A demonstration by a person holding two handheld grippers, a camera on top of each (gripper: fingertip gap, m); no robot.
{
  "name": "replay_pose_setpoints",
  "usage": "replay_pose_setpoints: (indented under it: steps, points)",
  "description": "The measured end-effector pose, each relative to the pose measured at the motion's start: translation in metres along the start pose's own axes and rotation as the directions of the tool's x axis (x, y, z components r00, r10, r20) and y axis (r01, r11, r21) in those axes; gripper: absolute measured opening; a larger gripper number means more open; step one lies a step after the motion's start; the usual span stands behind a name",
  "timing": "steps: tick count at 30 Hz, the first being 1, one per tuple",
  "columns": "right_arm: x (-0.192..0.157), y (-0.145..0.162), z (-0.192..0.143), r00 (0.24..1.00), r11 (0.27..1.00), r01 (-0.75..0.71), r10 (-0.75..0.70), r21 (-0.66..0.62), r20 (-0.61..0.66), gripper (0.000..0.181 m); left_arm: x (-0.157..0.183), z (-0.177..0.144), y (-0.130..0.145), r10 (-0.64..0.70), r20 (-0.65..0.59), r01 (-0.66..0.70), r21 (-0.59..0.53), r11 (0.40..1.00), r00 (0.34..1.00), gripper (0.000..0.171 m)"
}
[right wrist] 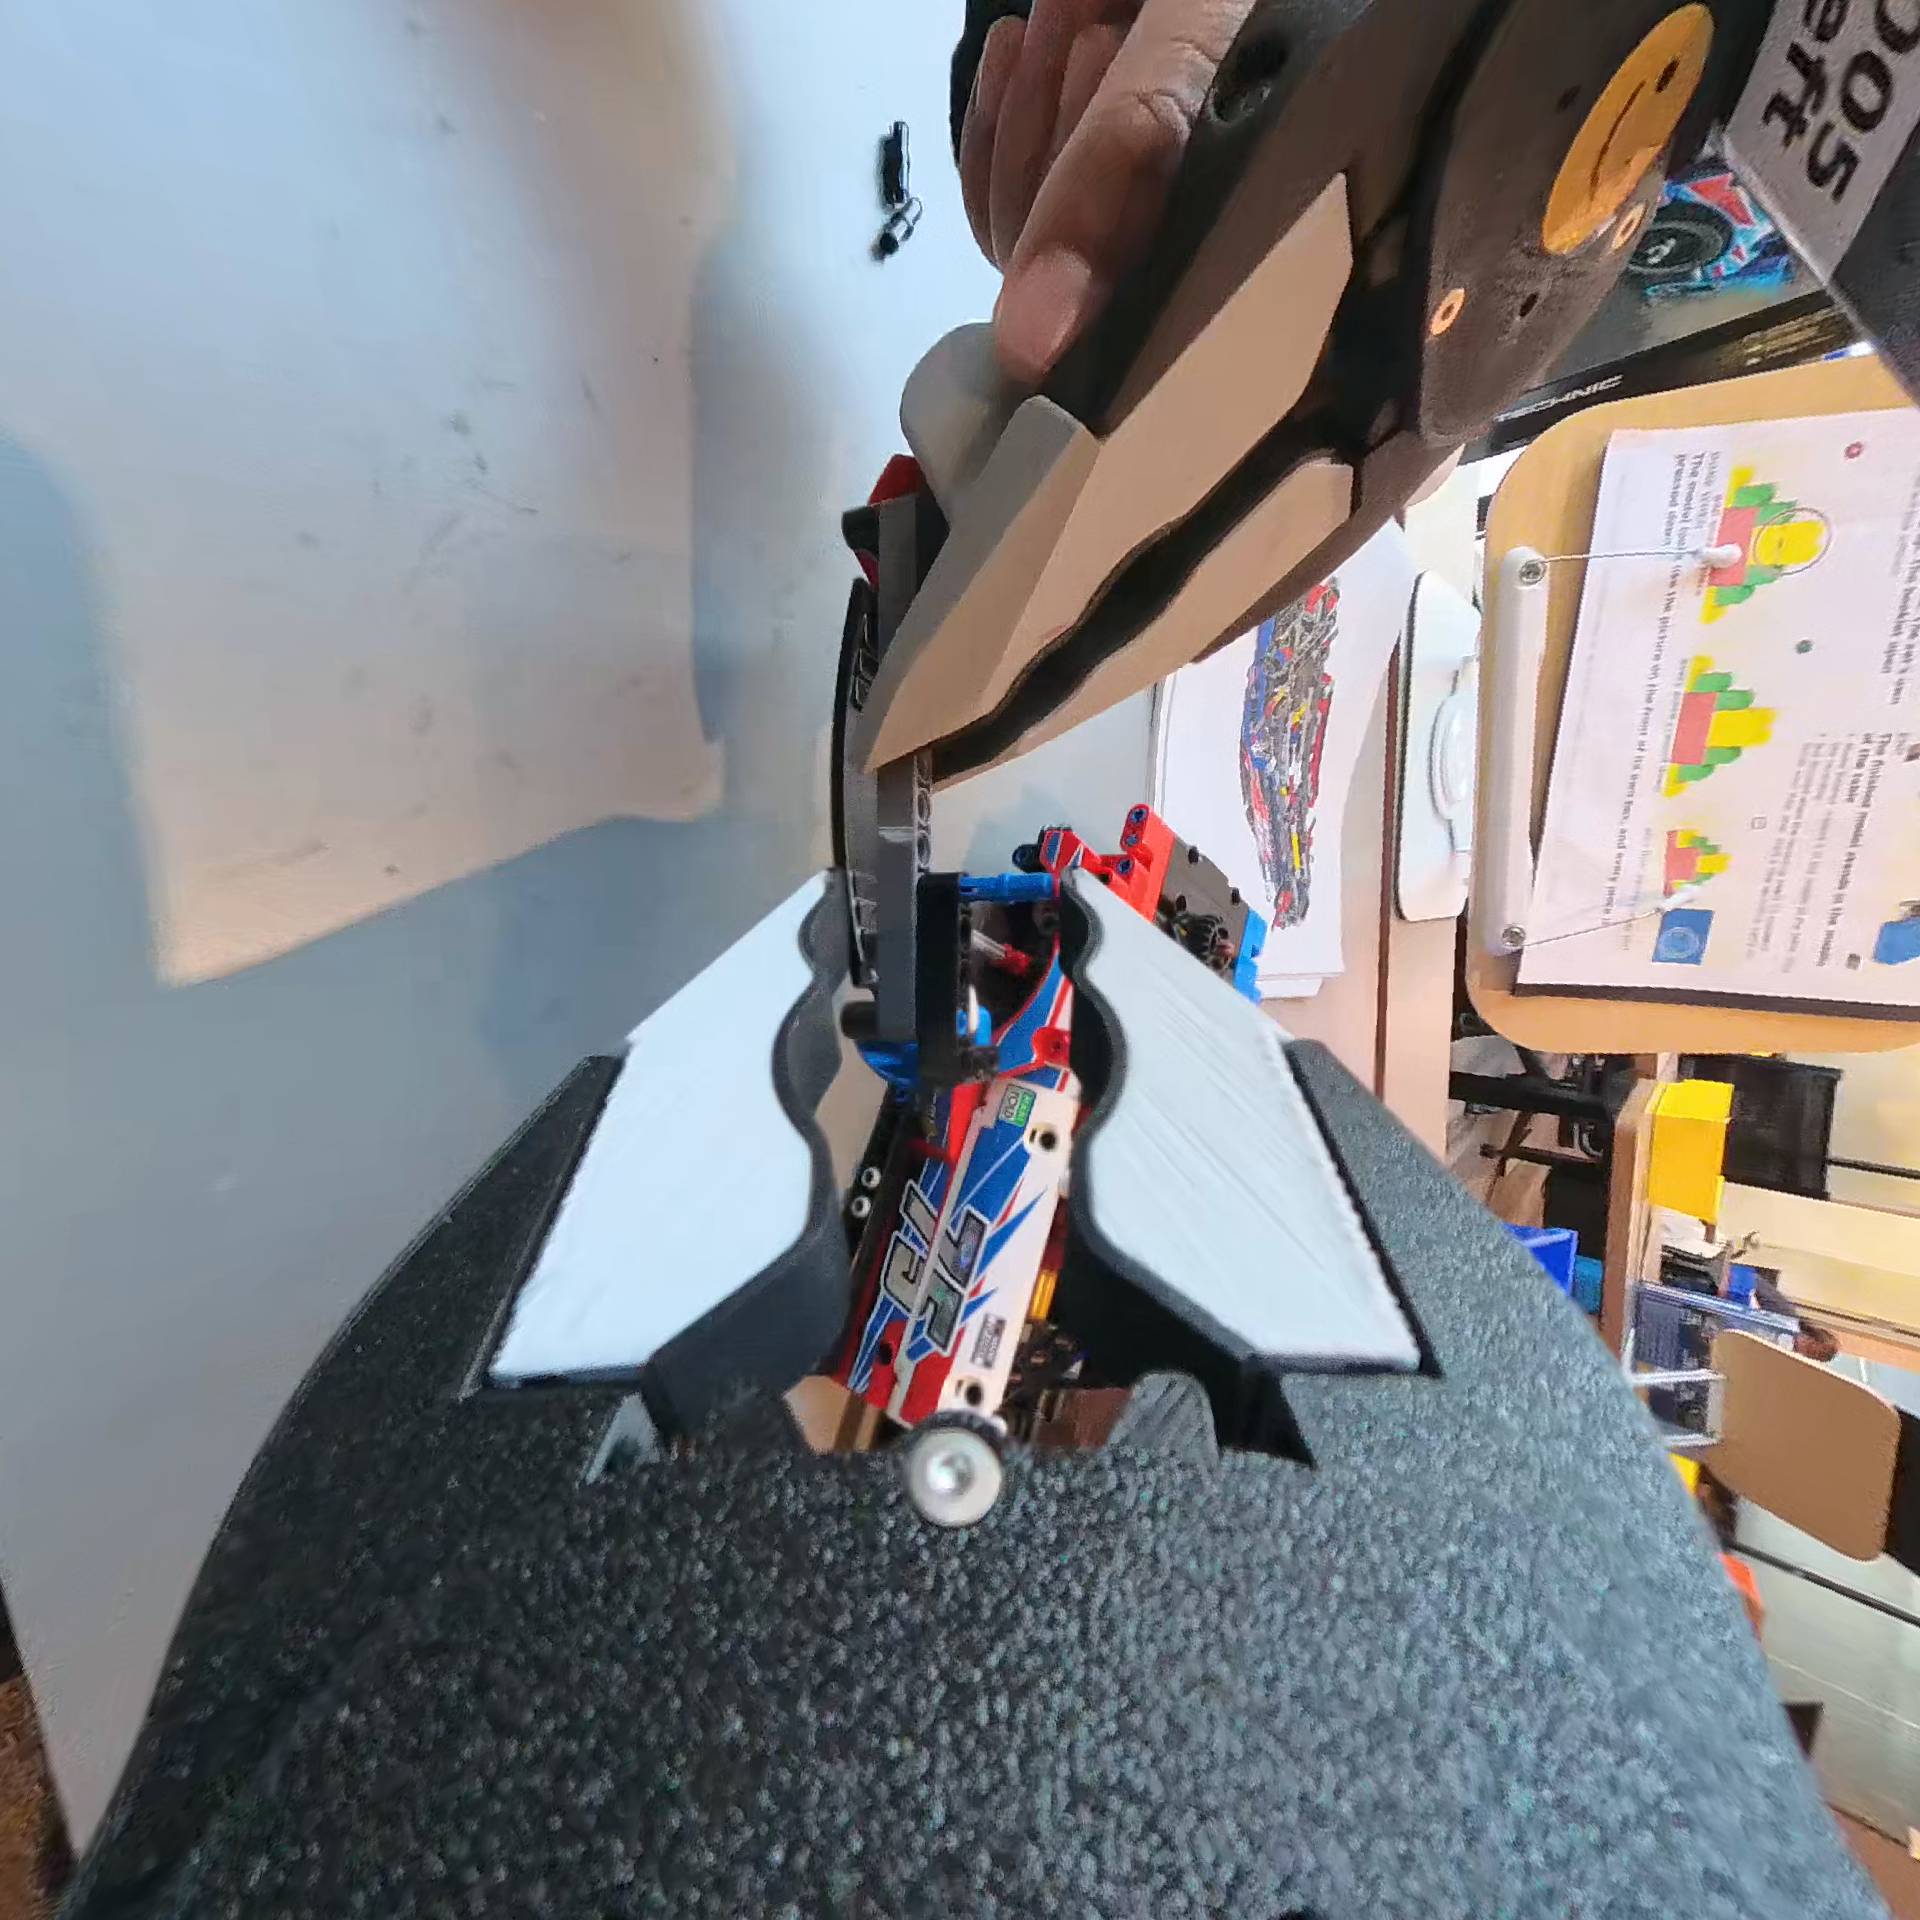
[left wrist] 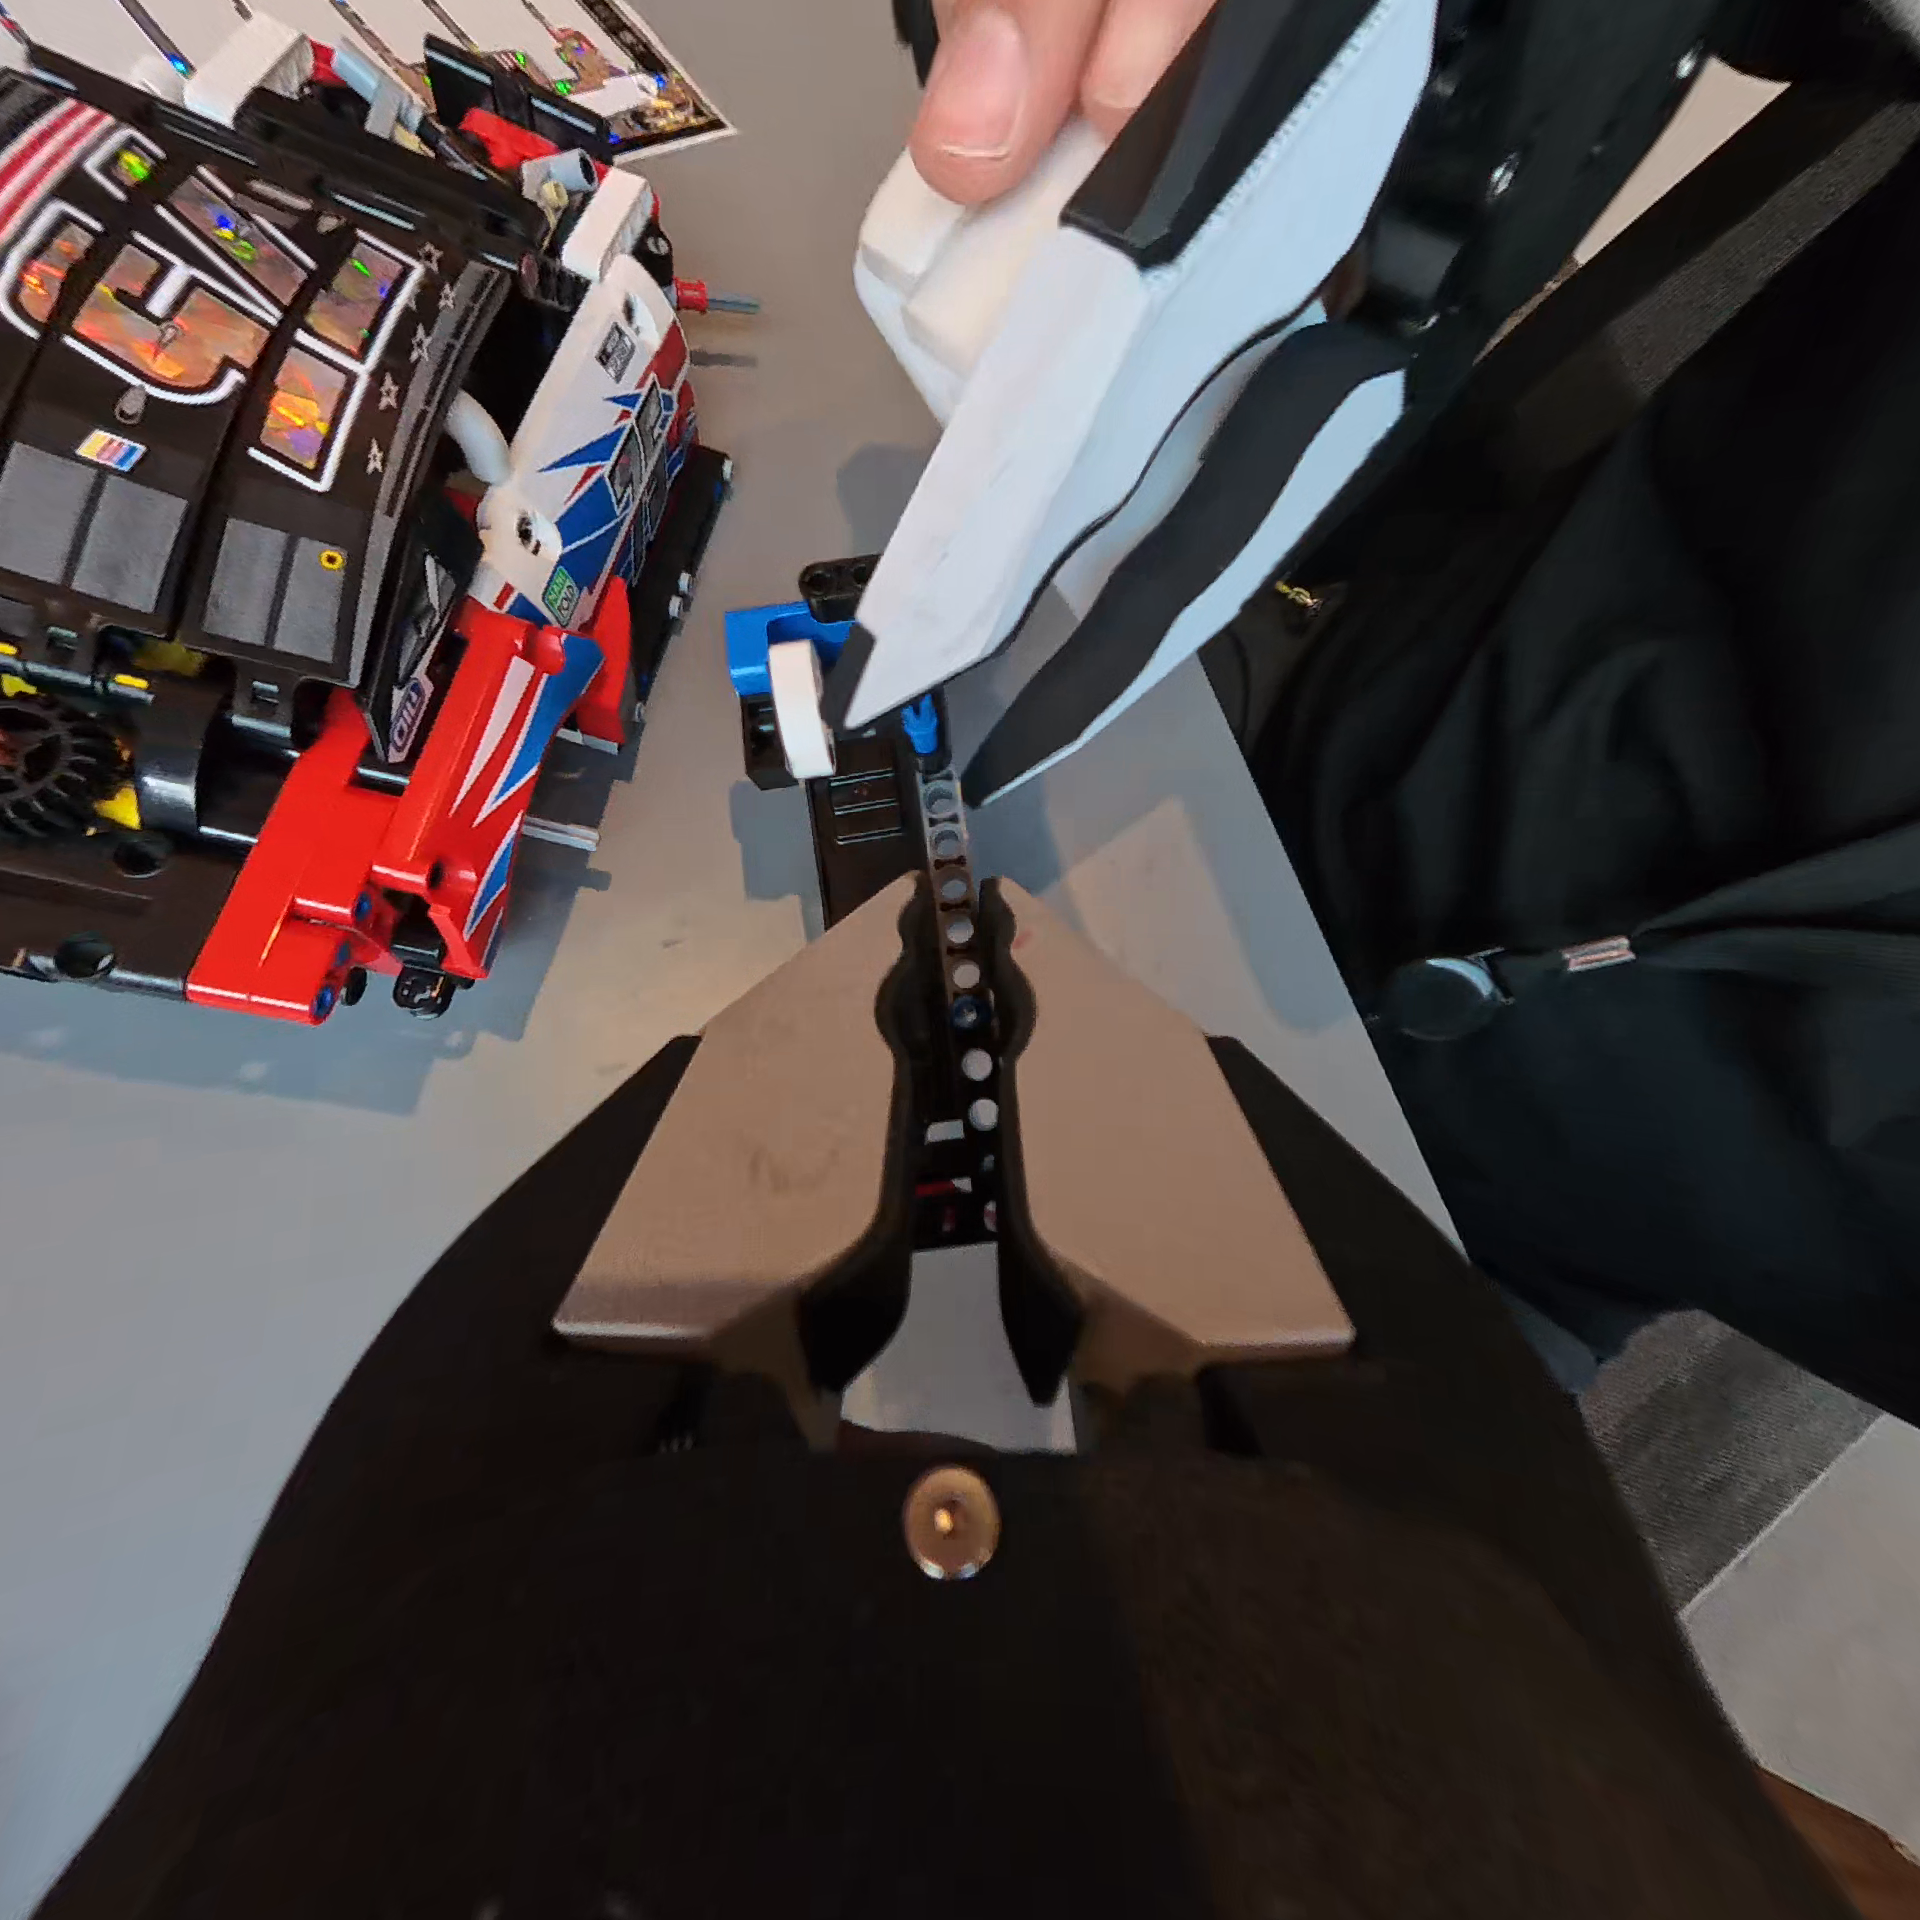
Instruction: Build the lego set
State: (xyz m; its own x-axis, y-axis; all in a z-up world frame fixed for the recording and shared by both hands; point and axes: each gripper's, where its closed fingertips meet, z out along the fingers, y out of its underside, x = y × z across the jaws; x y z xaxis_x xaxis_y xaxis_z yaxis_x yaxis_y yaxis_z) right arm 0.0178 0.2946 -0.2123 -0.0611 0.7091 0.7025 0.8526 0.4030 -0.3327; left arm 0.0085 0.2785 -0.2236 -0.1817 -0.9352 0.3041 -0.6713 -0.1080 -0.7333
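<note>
The left tool (left wrist: 951,914) is clamping a perforated black subassembly (left wrist: 961,966) steady above the tabletop (left wrist: 208,1247), while the right tool (left wrist: 904,727), parted at twelve o'clock, is straddling its blue-pinned end; the car model (left wrist: 312,520) is waiting at ten o'clock.

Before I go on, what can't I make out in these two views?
- Left view: the subassembly's near end, hidden between the left tool's fingers.
- Left view: the car, cut off by the left and top edges.
- Right view: whether the right tool touches the subassembly; only its near end shows.
</note>
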Motion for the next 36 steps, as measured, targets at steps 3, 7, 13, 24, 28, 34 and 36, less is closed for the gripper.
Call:
replay_pose_setpoints:
  steps: [3,7,13,24,28,34,36]
  points:
    - [-0.005,0.002,0.003,0.999,1.0,0.027,-0.027,0.004,0.046,0.037,0.001,0.003,0.003,-0.008,-0.016,0.008,-0.016,1.0,1.0,0.006]
    - [-0.007,0.005,0.006,0.994,0.996,0.088,-0.088,0.005,0.068,0.034,-0.001,0.007,0.006,-0.024,-0.021,0.023,-0.025,0.999,0.999,0.006]
    - [-0.004,0.008,0.014,0.961,0.96,0.276,-0.274,-0.049,0.042,0.036,-0.004,0.005,0.006,-0.115,-0.074,0.116,0.013,0.993,0.991,0.006]
    - [-0.009,0.011,0.024,0.978,0.983,0.184,-0.181,-0.023,0.106,0.034,-0.009,0.008,0.011,-0.149,-0.061,0.149,-0.002,0.989,0.987,0.005]
    - [-0.009,0.014,0.026,0.982,0.987,0.161,-0.158,-0.018,0.102,0.033,-0.012,0.01,0.01,-0.146,-0.023,0.146,-0.008,0.989,0.989,0.005]
    - [-0.01,0.013,0.026,0.979,0.979,0.204,-0.203,-0.03,0.03,0.032,-0.013,0.011,0.013,-0.156,-0.014,0.156,-0.012,0.988,0.988,0.004]
    - [-0.011,0.013,0.026,0.978,0.978,0.207,-0.206,-0.021,0.025,0.032,-0.013,0.012,0.013,-0.163,-0.016,0.163,-0.008,0.987,0.987,0.004]
